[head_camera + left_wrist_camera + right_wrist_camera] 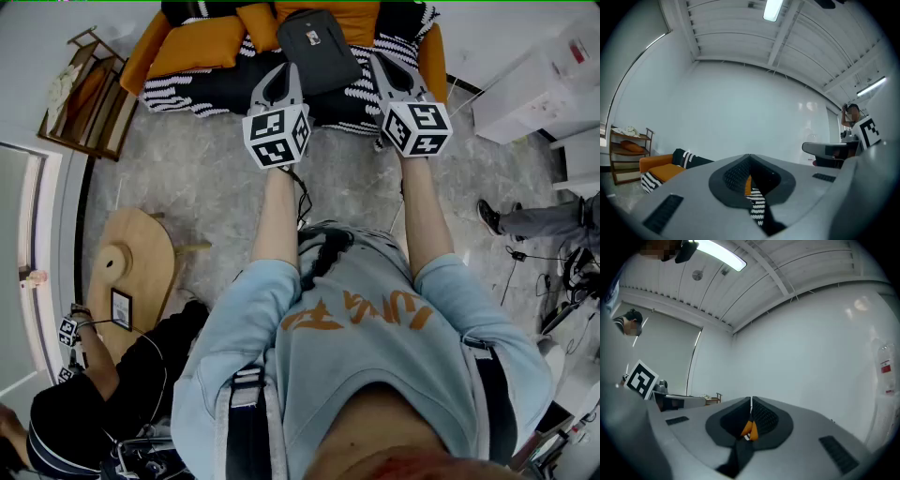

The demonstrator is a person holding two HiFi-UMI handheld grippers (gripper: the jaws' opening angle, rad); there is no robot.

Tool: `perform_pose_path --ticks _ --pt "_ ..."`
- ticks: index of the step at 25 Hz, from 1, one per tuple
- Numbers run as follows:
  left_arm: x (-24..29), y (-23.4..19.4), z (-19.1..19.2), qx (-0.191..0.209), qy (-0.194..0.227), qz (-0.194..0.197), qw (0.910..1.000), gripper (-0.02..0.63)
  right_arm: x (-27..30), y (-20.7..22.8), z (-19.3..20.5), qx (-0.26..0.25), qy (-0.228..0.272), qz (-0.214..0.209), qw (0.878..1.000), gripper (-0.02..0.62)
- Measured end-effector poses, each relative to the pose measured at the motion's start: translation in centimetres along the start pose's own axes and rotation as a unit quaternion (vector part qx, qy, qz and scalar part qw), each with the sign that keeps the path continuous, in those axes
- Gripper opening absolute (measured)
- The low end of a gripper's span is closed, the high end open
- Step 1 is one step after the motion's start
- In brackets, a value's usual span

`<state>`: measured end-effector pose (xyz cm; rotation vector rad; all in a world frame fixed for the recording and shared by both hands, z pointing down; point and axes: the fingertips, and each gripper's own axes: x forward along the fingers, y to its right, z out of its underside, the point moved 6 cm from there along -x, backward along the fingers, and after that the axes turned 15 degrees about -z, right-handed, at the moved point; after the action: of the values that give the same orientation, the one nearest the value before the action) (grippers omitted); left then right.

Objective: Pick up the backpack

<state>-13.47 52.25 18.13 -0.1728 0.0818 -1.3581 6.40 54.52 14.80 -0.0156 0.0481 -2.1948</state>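
A dark grey backpack (317,47) lies on an orange sofa (192,42) covered with a black-and-white striped blanket (187,92). My left gripper (284,71) is held level just left of the backpack's near end, with its jaws shut and empty. My right gripper (382,64) is just right of the backpack, also shut and empty. In the left gripper view the closed jaws (749,157) point at the white wall, with the sofa (661,169) low at the left. The right gripper view shows its shut jaws (751,400) facing the same wall.
A wooden shelf (84,89) stands left of the sofa. A low wooden table (131,267) and a crouching person (84,412) are at the lower left. White cabinets (544,84) and another person's legs (534,220) are at the right. Grey marbled floor (206,187) lies before the sofa.
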Motion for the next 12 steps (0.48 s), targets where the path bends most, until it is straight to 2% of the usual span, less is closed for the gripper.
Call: perform_pose_path --ticks 6,12 --pt "0.9 -1.2 0.1 -0.019 -0.003 -0.006 0.9998 0.021 1.1 0.3 0.1 -0.001 0.002 -0.007 1.0 0.031" --pt "0.6 -2.9 0.7 -0.034 -0.005 -0.016 0.9993 0.021 1.8 0.1 1.1 0.037 0.019 0.002 0.999 0.031"
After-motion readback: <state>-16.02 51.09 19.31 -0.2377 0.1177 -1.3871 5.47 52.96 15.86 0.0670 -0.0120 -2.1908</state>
